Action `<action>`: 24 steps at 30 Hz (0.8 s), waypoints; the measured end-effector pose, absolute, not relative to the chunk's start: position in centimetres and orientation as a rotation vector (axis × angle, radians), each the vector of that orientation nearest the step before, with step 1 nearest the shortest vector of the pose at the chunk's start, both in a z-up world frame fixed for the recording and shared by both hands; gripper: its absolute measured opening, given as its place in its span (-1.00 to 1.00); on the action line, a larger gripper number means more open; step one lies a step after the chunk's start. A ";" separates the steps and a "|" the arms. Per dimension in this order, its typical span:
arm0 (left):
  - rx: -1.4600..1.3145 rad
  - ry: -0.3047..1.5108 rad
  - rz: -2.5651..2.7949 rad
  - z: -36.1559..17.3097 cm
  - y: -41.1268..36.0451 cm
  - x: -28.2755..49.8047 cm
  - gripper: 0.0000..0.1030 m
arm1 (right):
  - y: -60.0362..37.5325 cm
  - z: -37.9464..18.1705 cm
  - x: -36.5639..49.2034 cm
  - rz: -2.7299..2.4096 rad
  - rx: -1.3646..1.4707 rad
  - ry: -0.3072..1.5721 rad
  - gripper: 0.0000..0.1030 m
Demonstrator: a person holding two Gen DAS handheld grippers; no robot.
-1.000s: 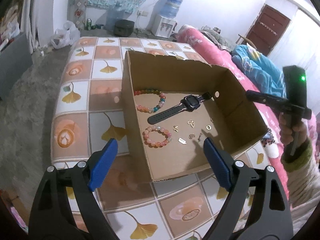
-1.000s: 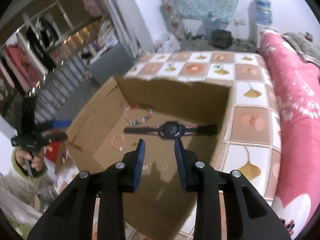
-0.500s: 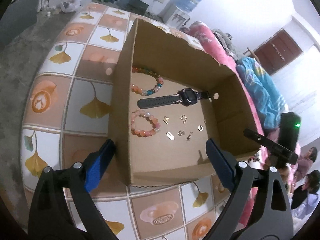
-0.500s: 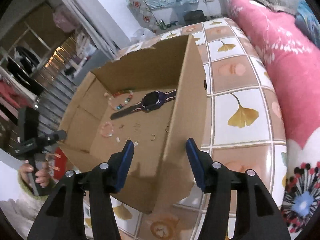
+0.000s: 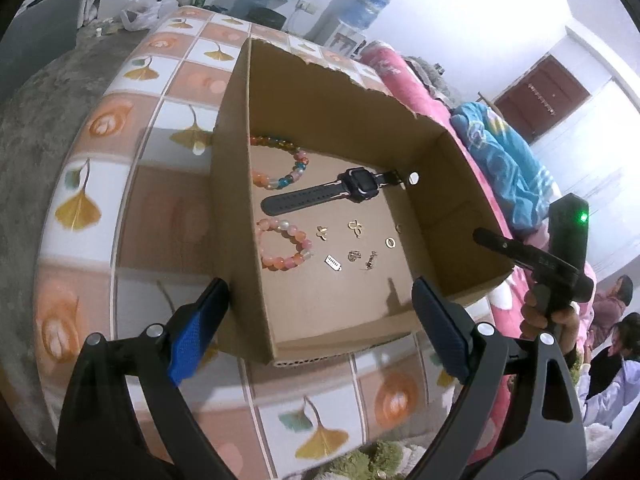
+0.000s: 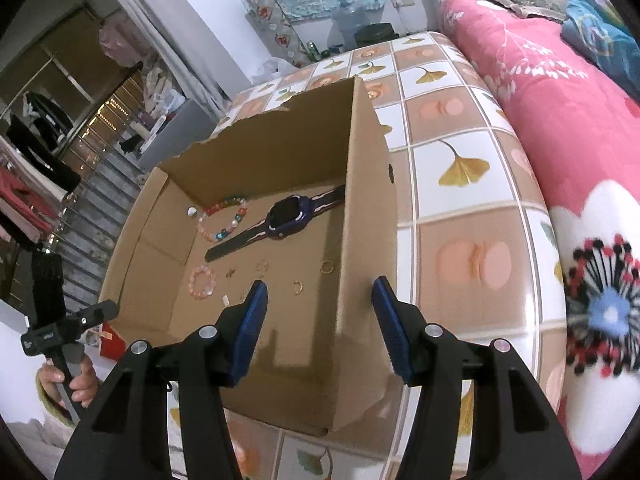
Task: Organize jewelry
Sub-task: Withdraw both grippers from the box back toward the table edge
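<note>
An open cardboard box (image 5: 332, 100) stands on the tiled table (image 5: 160, 208). On its floor lie a dark watch (image 5: 360, 188), a multicoloured bead bracelet (image 5: 280, 180), a pink bead bracelet (image 5: 280, 260) and several small gold charms (image 5: 352, 256). My left gripper (image 5: 320, 320) is open wide over the box's near left corner, its left finger just outside the left wall. My right gripper (image 6: 320, 316) is open astride the box's (image 6: 260, 152) right wall, one finger inside and one outside, with the pads clear of the cardboard. The watch (image 6: 288, 216) and a gold ring (image 6: 327, 267) lie beyond it.
A bed with a pink floral cover (image 6: 560, 120) runs along the table's right side, with a blue blanket (image 5: 500, 160) on it. Two people (image 5: 616, 340) sit low at the right. A water dispenser (image 5: 360, 4) stands at the back wall.
Both grippers came down closer to the box. The right gripper's jaws widened and it shifted right from over the box floor to straddle the right wall. The left gripper slid toward the left wall.
</note>
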State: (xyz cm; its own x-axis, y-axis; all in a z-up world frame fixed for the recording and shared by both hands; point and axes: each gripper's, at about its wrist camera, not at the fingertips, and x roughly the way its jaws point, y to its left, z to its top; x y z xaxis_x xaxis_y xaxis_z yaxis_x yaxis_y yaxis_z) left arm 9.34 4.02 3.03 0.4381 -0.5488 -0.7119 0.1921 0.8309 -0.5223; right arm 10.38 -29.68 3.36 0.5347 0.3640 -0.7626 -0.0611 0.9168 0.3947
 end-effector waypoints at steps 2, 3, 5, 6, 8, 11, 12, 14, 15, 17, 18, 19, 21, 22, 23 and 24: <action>-0.396 1.006 -0.472 2.9 4.0 8.0 0.72 | -29.5 3.3 9.4 0.252 0.340 0.972 0.06; -0.389 1.000 -0.469 2.9 4.0 7.5 0.72 | -29.3 3.3 8.8 0.251 0.335 0.969 0.06; -0.386 0.996 -0.467 2.9 4.0 6.6 0.73 | -29.2 3.2 7.8 0.250 0.333 0.964 0.06; -0.388 0.996 -0.465 2.9 4.0 6.4 0.73 | -29.2 3.1 7.4 0.251 0.335 0.963 0.06; -0.401 0.997 -0.465 2.9 4.2 5.9 0.73 | -29.3 3.0 6.6 0.255 0.348 0.955 0.06; -0.394 0.997 -0.462 2.8 4.1 5.2 0.73 | -29.7 2.8 5.6 0.260 0.377 0.947 0.06; -0.387 0.997 -0.461 2.9 4.0 5.2 0.73 | -29.7 2.8 5.2 0.261 0.387 0.944 0.06; -0.376 0.991 -0.458 2.8 3.9 4.9 0.73 | -29.9 2.7 4.7 0.266 0.400 0.936 0.06; -0.375 0.988 -0.455 2.8 3.9 5.0 0.73 | -30.0 2.6 4.6 0.268 0.407 0.933 0.06; -0.373 0.981 -0.452 2.8 3.9 4.8 0.73 | -30.1 2.6 4.4 0.271 0.424 0.930 0.06; -0.374 0.977 -0.450 2.8 4.0 4.7 0.73 | -30.2 2.7 4.2 0.272 0.433 0.924 0.06; -0.373 0.970 -0.442 2.9 4.1 4.5 0.73 | -30.3 2.9 4.0 0.270 0.436 0.915 0.06; -0.341 0.909 -0.385 3.5 4.5 3.4 0.73 | -30.5 3.7 3.1 0.236 0.420 0.880 0.12; -0.318 0.877 -0.365 3.8 4.7 2.9 0.73 | -30.5 4.3 2.2 0.208 0.397 0.855 0.16; -0.288 0.838 -0.345 4.3 4.9 1.9 0.76 | -30.5 4.7 1.6 0.193 0.380 0.839 0.24; -0.272 0.808 -0.336 4.7 5.1 1.1 0.76 | -30.3 5.2 0.8 0.180 0.356 0.824 0.29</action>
